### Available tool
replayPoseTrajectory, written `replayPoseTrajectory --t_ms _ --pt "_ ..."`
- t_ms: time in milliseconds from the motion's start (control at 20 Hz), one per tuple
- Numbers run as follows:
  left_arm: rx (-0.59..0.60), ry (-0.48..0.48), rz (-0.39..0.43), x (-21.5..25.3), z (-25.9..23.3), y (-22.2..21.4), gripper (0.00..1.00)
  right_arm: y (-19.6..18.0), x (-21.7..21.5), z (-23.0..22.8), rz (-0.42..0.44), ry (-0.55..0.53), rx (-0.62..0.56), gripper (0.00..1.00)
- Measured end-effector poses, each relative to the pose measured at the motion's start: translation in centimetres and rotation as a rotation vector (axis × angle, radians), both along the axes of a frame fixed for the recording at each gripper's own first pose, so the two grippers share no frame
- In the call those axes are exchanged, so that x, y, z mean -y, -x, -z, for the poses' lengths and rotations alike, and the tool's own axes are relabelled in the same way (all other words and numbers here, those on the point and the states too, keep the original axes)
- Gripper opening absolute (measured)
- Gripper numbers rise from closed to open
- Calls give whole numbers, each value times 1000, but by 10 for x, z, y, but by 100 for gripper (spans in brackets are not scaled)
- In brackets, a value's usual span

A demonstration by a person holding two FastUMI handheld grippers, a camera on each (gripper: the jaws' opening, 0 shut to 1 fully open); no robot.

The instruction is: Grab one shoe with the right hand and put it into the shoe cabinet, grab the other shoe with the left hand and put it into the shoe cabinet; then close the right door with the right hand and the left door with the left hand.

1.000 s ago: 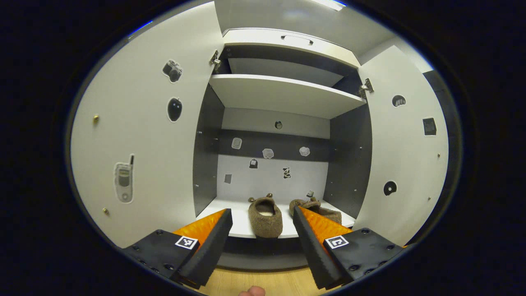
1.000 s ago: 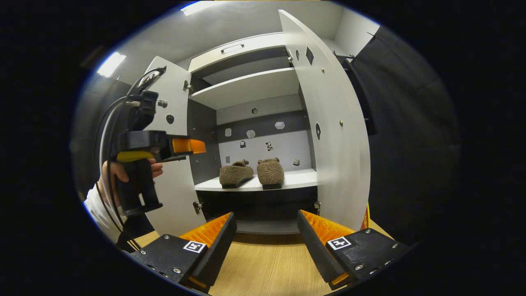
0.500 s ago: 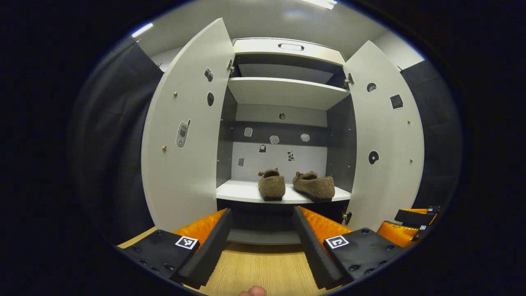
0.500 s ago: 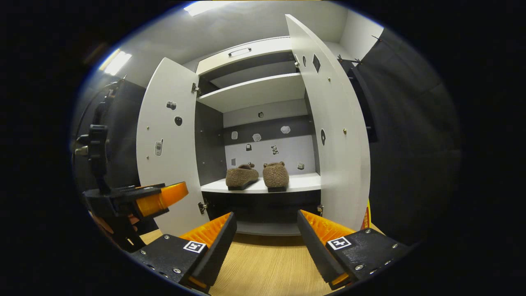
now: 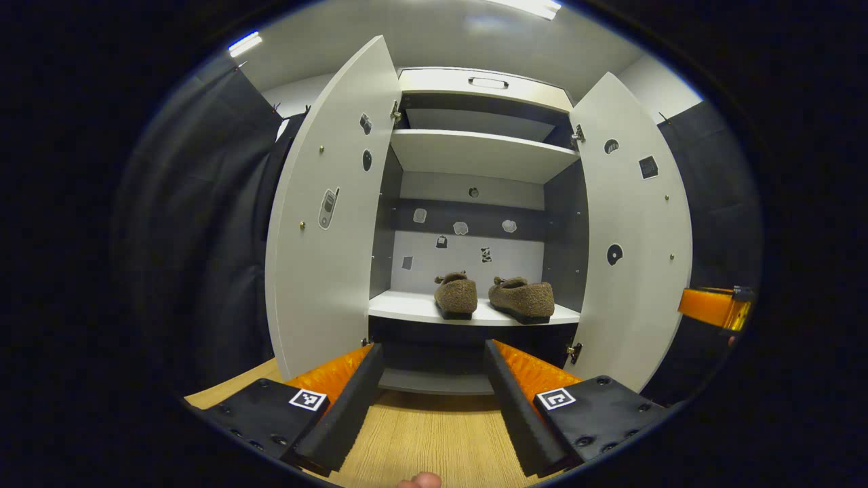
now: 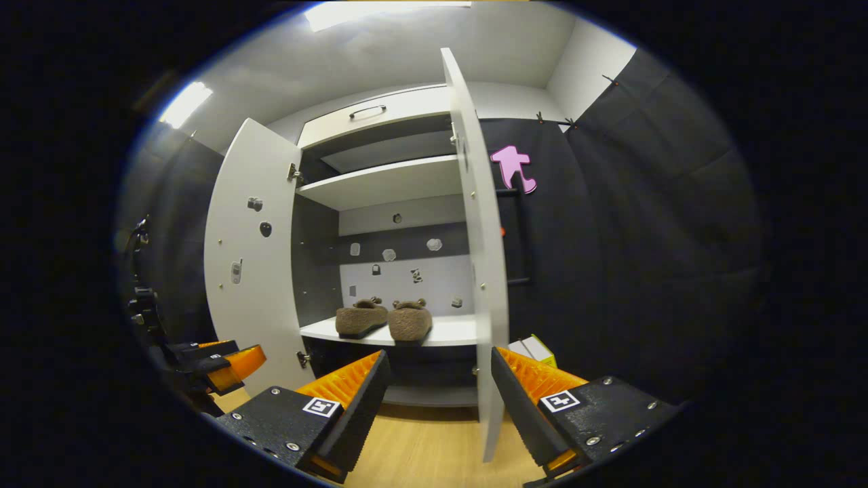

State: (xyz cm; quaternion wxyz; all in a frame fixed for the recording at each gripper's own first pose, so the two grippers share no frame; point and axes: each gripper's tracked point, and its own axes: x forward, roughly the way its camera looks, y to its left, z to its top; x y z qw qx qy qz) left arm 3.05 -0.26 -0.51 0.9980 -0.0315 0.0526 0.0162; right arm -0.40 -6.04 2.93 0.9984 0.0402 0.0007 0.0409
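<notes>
Two fuzzy brown shoes stand side by side on the cabinet's lower white shelf (image 5: 407, 310): the left shoe (image 5: 456, 297) and the right shoe (image 5: 522, 299). From the right gripper view, the pair reads as one shoe (image 6: 361, 318) beside the other (image 6: 410, 321). Both white doors hang open: the left door (image 5: 332, 210) and the right door (image 5: 634, 230). My left gripper (image 5: 432, 386) is open and empty, back from the cabinet over the wooden floor. My right gripper (image 6: 439, 400) is open and empty; the right door's edge (image 6: 483, 285) stands in front of its gap.
The cabinet has an upper white shelf (image 5: 478, 152) and a drawer with a handle (image 5: 488, 83) on top. Black cloth walls flank both sides. A small yellow-green box (image 6: 536, 349) lies on the floor behind the right door. The wooden floor (image 5: 434, 440) runs under both grippers.
My left gripper has drawn back from the shelf, leaving the shoe there. My right gripper has swung to the right, so the right door now shows edge-on before it.
</notes>
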Motion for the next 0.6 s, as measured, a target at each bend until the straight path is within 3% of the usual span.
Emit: replayPoseTrajectory --t_ms 350,600 --pt "11 -16 27 6 0 6 97 -24 98 -68 182 25 85 92" --pt "-10 15 23 5 5 11 96 -51 133 -96 240 -4 143 92"
